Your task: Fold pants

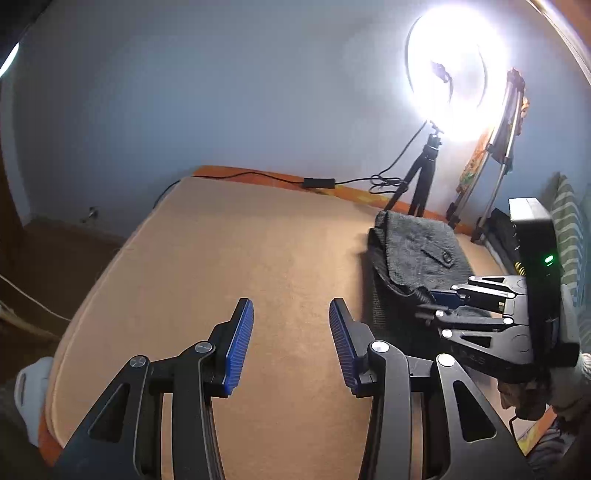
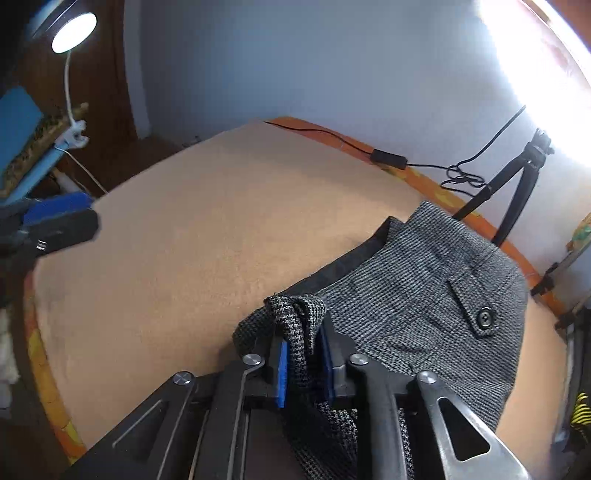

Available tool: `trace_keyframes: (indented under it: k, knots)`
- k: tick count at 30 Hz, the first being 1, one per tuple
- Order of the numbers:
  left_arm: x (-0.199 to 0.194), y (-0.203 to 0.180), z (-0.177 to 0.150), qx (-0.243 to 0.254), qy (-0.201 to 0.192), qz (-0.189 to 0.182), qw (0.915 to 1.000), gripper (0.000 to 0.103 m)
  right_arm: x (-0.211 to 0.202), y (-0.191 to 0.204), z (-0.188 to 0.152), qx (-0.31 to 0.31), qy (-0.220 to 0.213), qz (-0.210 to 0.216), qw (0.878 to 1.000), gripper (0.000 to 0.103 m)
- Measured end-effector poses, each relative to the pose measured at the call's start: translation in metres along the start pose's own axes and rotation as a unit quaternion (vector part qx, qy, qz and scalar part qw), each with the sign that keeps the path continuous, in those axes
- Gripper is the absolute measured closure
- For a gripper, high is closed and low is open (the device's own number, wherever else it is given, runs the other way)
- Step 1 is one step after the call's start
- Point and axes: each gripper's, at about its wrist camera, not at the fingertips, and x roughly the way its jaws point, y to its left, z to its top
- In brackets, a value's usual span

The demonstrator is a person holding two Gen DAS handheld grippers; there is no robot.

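A: Pinching a bunched fold of the pants [image 2: 424,295], the right gripper [image 2: 302,365] has its blue pads pressed onto the grey houndstooth cloth from both sides. Do you see that from your side?

B: Yes. In the left wrist view the right gripper [image 1: 439,299] sits at about 3 o'clock, its tip buried in the near edge of the pants [image 1: 417,251]. The cloth lies in a folded heap on the tan mat [image 1: 221,277], toward 2 o'clock.

A: And the left gripper [image 1: 291,347]?

B: Spread wide, nothing between its blue pads, held over bare mat near 6 o'clock. It is well apart from the pants.

A: In the right wrist view the left gripper [image 2: 55,221] shows only as a blurred blue and black shape at 9 o'clock. The pants there run from centre toward 3 o'clock, with a buttoned pocket flap [image 2: 480,314] facing up.

B: Behind the mat, a ring light [image 1: 454,77] glares at 1 o'clock on a small black tripod [image 1: 417,181], and a black cable [image 1: 317,182] runs along the orange edge.

A: A desk lamp [image 2: 74,31] shines at 10 o'clock in mine.
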Motion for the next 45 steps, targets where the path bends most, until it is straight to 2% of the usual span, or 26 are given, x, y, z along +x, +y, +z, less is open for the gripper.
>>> trace_keyframes:
  k: [2, 4, 7, 10, 15, 17, 21, 25, 29, 31, 33, 35, 36, 40, 43, 45]
  knots:
    - [-0.001, -0.007, 0.000, 0.003, -0.002, -0.009, 0.9999, 0.061, -0.017, -0.009, -0.004, 0.020, -0.017, 0.054, 0.998, 0.066]
    - [0.001, -0.018, 0.002, 0.007, -0.004, -0.022, 0.9997, 0.061, -0.035, -0.021, -0.008, 0.038, -0.036, 0.087, 0.995, 0.058]
    - [0.005, -0.041, 0.003, 0.020, -0.003, -0.047, 0.9987, 0.061, -0.061, -0.051, -0.017, 0.079, -0.067, 0.112, 0.988, 0.057]
    - [0.012, -0.067, 0.004, 0.039, -0.004, -0.064, 0.9972, 0.061, -0.082, -0.082, -0.025, 0.125, -0.088, 0.135, 0.979, 0.048]
    - [0.036, -0.107, 0.005, 0.081, 0.013, -0.075, 0.9938, 0.061, -0.093, -0.124, -0.037, 0.157, -0.092, 0.089, 0.979, 0.047]
    - [0.052, -0.118, 0.003, 0.096, 0.027, -0.068, 0.9927, 0.061, -0.088, -0.150, -0.045, 0.188, -0.087, 0.076, 0.975, 0.038]
    - [0.076, -0.120, -0.002, 0.099, 0.056, -0.052, 0.9921, 0.061, -0.068, -0.190, -0.050, 0.230, -0.066, 0.063, 0.969, 0.036]
    - [0.088, -0.106, -0.014, 0.089, 0.083, -0.041, 0.9917, 0.059, -0.046, -0.217, -0.053, 0.252, -0.042, 0.059, 0.965, 0.036]
    - [0.093, -0.098, -0.022, 0.070, 0.101, -0.047, 0.9913, 0.058, -0.023, -0.242, -0.054, 0.285, -0.030, 0.075, 0.955, 0.036]
    - [0.089, -0.094, -0.019, 0.053, 0.101, -0.046, 0.9925, 0.053, -0.013, -0.249, -0.053, 0.296, -0.024, 0.082, 0.951, 0.035]
    - [0.085, -0.087, -0.014, 0.024, 0.100, -0.052, 0.9934, 0.049, -0.003, -0.252, -0.051, 0.298, -0.017, 0.084, 0.951, 0.034]
    - [0.081, -0.076, -0.010, -0.027, 0.110, -0.057, 0.9920, 0.041, 0.007, -0.255, -0.049, 0.297, -0.009, 0.085, 0.951, 0.030]
    - [0.081, -0.071, -0.009, -0.049, 0.118, -0.061, 0.9899, 0.037, 0.009, -0.256, -0.049, 0.299, -0.009, 0.086, 0.950, 0.030]
    - [0.091, -0.058, -0.012, -0.122, 0.166, -0.081, 0.9753, 0.036, 0.020, -0.269, -0.055, 0.325, -0.012, 0.106, 0.940, 0.029]
    - [0.104, -0.061, -0.016, -0.144, 0.186, -0.093, 0.9675, 0.035, 0.029, -0.277, -0.059, 0.347, -0.014, 0.127, 0.929, 0.029]
    - [0.110, -0.065, -0.017, -0.142, 0.188, -0.090, 0.9676, 0.032, 0.035, -0.280, -0.057, 0.353, -0.012, 0.136, 0.926, 0.028]
